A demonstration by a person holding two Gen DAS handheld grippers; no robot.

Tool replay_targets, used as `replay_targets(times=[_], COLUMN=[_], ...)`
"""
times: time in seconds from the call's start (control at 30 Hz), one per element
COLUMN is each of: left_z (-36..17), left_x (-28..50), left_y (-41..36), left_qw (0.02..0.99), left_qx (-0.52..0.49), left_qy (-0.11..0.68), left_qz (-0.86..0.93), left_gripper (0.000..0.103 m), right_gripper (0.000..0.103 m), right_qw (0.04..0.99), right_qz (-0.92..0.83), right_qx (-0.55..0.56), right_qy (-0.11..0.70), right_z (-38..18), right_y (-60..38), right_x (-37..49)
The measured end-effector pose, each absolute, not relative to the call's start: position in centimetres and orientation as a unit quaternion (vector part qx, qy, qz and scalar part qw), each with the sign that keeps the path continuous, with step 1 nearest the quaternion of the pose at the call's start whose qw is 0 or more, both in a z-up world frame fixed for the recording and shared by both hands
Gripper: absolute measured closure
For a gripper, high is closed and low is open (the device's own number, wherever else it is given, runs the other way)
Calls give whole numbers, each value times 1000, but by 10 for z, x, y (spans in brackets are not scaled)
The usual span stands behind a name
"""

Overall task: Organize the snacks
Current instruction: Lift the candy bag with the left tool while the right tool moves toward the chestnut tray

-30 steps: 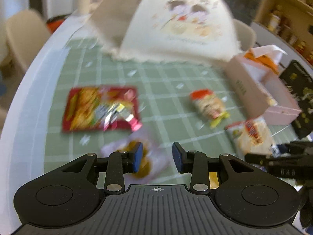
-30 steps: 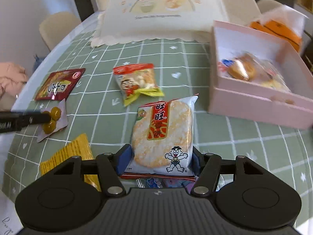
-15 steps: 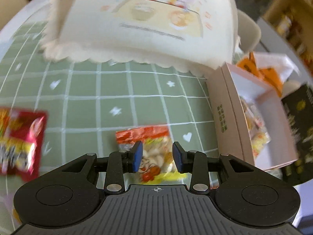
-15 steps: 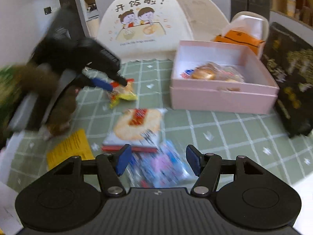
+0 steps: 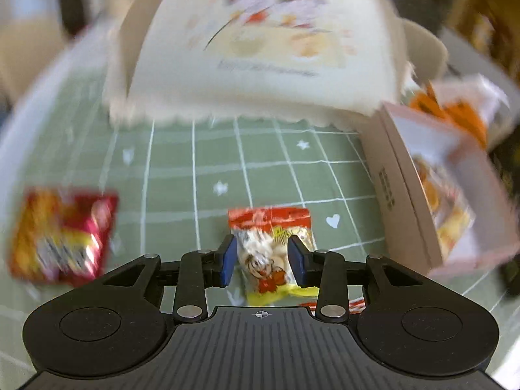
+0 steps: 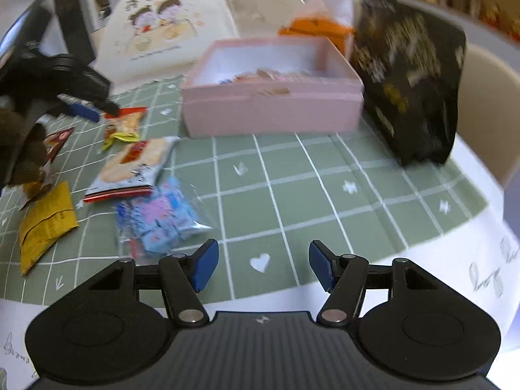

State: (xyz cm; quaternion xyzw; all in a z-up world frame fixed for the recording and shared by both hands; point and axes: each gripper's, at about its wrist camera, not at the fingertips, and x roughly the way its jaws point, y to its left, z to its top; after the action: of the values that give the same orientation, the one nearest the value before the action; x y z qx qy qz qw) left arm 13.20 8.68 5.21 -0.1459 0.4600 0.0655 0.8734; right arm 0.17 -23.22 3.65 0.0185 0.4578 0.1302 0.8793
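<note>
My left gripper [image 5: 261, 261] is open with its jaws on either side of a small orange-and-yellow snack packet [image 5: 271, 247] that lies on the green checked cloth; it also shows in the right wrist view [image 6: 125, 123]. My right gripper [image 6: 263, 266] is open and empty, above the cloth near the table's front edge. A pink box [image 6: 273, 97] with a few snacks inside stands behind it. A rice cracker pack [image 6: 133, 165], a blue-and-pink candy bag [image 6: 159, 217] and a yellow packet [image 6: 45, 224] lie to its left.
A red snack pack [image 5: 61, 234] lies at the left in the left wrist view. A cream mesh food cover [image 6: 165, 22] stands at the back. A black bag [image 6: 406, 81] stands right of the box, an orange-and-white bag [image 6: 321, 22] behind it.
My left gripper has come down around the orange packet. My right gripper has swung right and pulled back from the rice cracker pack, which stays on the cloth.
</note>
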Motion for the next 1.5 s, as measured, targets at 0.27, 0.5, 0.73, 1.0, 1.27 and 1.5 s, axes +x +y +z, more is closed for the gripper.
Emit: replay_targets(times=[0.27,0.5,0.73,1.0,1.27,1.5], left_z=[44,40,39,40,51,36], left_x=[160,151,147,139,120,120], left_y=[67,36,35,63,5,-11], left_qw=[860,881,870,879,873,858], left_qx=[-97,15,28,-52,151,181], left_qy=[500,470,471,458,436,448], left_qz=[27,-45,-141,-120,-156,-176], left_gripper=[51,50,49,53,52,39], right_gripper=[30,18,3,0,0,0], right_qw=[889,896,891,888,893,894], right_qz=[131,132,147,154,153,156], right_qx=[16,-27,-34,-37,-38,-39], right_qy=[439,424,427,432,421,418], right_z=[27,22,19,18,17,16], right_y=[-229,-215,-209,-207,-207,-209], right_x=[7,-1,3,5,1,1])
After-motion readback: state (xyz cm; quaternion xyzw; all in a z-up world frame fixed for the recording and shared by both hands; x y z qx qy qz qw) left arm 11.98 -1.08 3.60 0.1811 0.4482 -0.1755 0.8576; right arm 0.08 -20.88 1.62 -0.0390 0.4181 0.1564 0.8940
